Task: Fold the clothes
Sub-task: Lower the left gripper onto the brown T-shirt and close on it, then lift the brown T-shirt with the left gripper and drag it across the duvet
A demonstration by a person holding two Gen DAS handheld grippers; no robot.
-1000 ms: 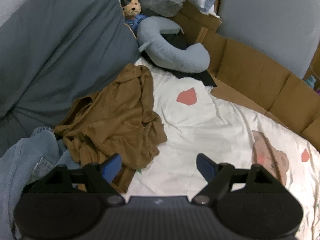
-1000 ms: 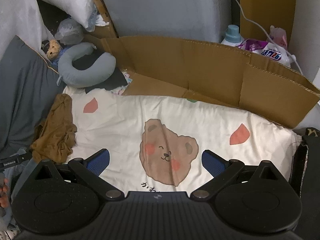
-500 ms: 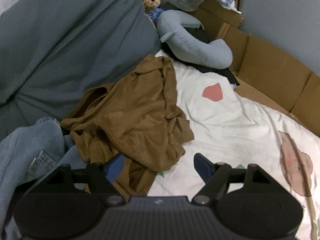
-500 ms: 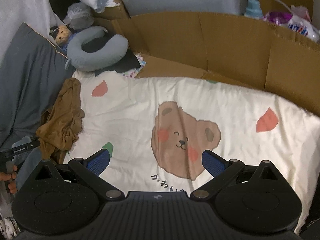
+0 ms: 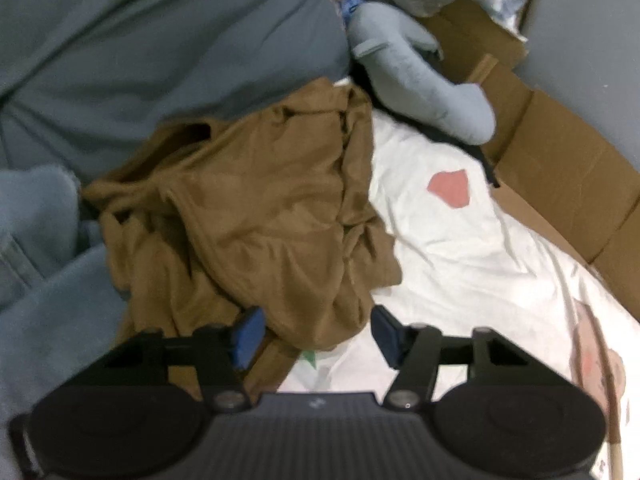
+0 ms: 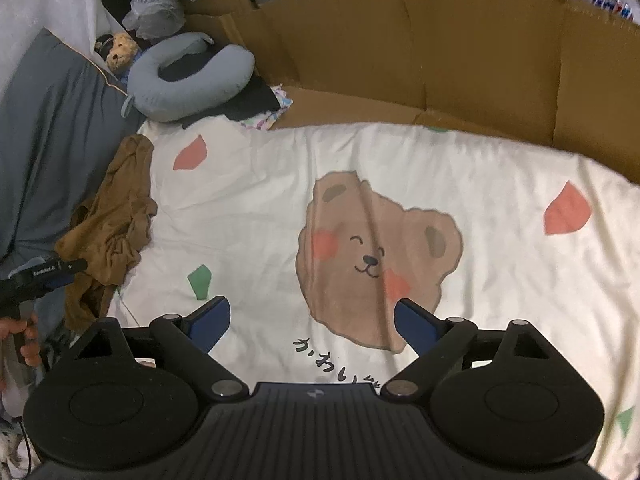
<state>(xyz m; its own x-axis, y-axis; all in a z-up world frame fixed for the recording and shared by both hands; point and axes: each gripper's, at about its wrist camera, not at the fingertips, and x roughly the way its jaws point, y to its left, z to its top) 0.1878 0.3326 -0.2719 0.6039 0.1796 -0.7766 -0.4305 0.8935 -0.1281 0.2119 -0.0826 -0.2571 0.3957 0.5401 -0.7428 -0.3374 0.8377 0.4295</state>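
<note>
A crumpled brown garment (image 5: 256, 216) lies heaped at the bear-print bedsheet's (image 6: 400, 168) left edge, the left gripper (image 5: 314, 334) poised over its near hem, jaws apart, the right gripper (image 6: 312, 320) likewise open; pinching several bunched layers risks lifting a tangle.

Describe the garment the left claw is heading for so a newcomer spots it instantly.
Start from the white bear-print sheet, then go to its left edge, where it meets the grey cushion. The crumpled brown garment lies there. It is the only brown cloth, unlike the blue denim beside it.
</note>
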